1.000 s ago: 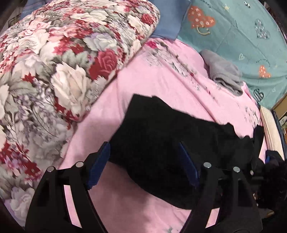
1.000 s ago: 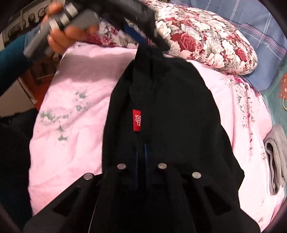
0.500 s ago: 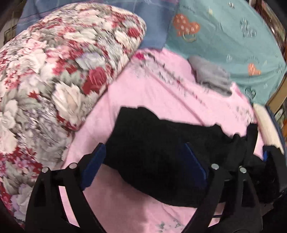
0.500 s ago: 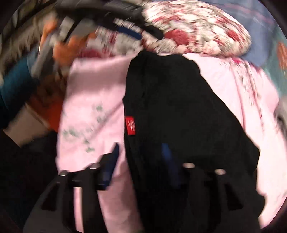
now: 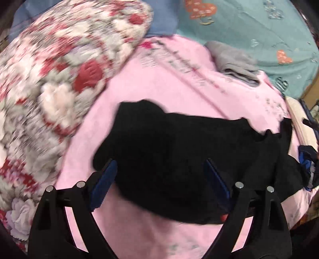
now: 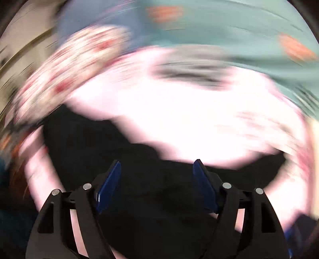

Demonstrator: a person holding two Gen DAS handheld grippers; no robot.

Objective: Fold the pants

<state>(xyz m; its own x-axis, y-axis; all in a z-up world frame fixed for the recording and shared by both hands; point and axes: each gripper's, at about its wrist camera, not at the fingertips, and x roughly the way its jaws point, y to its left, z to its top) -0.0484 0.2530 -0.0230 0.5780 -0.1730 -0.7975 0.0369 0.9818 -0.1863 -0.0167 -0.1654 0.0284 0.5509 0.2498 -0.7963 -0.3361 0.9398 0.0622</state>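
The black pants (image 5: 179, 151) lie folded in a wide band across the pink bedsheet (image 5: 179, 83). A small red size tag (image 5: 223, 217) shows at their near edge. My left gripper (image 5: 159, 169) is open and empty, its blue pads apart just above the near part of the pants. In the right wrist view, which is heavily motion-blurred, the pants (image 6: 155, 199) fill the lower part. My right gripper (image 6: 157, 171) is open and empty over them.
A large floral quilt (image 5: 59, 79) is piled at the left. A folded grey garment (image 5: 235, 61) lies at the far side of the sheet. A teal heart-print blanket (image 5: 259, 29) and a blue pillow (image 5: 163, 18) lie behind. The bed edge is at the right.
My right gripper let go of the pants, opened, and swung fast to the right. My left gripper stayed open and drew back a little. The pants now lie on the sheet.
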